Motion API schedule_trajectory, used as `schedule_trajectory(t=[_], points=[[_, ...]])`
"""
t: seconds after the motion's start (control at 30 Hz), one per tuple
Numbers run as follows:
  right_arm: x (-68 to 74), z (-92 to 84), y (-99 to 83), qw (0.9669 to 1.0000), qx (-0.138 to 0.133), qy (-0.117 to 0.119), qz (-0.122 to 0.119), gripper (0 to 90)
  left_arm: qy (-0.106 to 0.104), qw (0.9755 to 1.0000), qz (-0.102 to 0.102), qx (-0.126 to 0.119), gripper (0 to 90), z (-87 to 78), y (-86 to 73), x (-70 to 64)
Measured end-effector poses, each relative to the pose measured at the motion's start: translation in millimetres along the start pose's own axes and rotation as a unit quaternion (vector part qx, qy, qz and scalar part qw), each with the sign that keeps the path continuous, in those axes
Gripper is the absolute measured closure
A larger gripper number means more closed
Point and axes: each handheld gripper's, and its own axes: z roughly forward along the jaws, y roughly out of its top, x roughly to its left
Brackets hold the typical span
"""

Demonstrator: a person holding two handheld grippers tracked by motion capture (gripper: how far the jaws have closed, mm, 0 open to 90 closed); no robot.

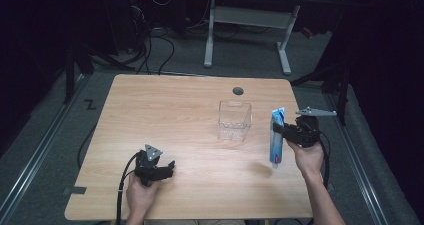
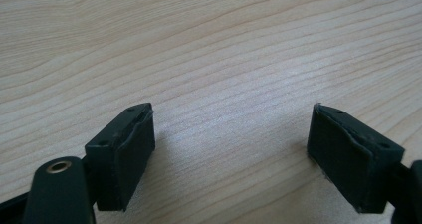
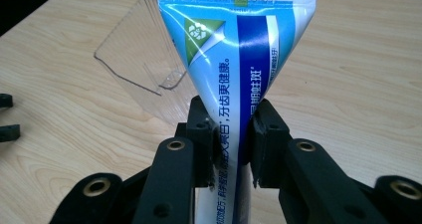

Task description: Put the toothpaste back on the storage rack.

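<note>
Right gripper (image 1: 283, 131) clamps toothpaste tube (image 1: 276, 137) upright, crimp up, just right of clear box (image 1: 234, 120); left gripper (image 1: 170, 167) idles open, farther away

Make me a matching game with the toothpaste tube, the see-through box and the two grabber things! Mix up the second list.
Things:
1. toothpaste tube
2. clear box
3. left gripper
4. right gripper

States:
A. jaws wide apart over bare wood
B. blue and white, held upright off the table
C. jaws pinching the tube's middle
D. standing empty near the table's middle

Pairs: 1-B, 2-D, 3-A, 4-C
</note>
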Motion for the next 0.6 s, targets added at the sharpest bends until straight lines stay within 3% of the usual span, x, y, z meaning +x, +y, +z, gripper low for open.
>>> schedule_trajectory(t=[0.17,0.6], points=[[1.7,-4.5,4.5,0.9992,-0.014,0.035,0.01,74.2,0.0,1.0,0.0,0.0,19.2,0.0,0.0,0.0],[17.9,-11.6,22.8,0.9977,-0.037,0.051,-0.023,74.2,0.0,1.0,0.0,0.0,19.2,0.0,0.0,0.1]])
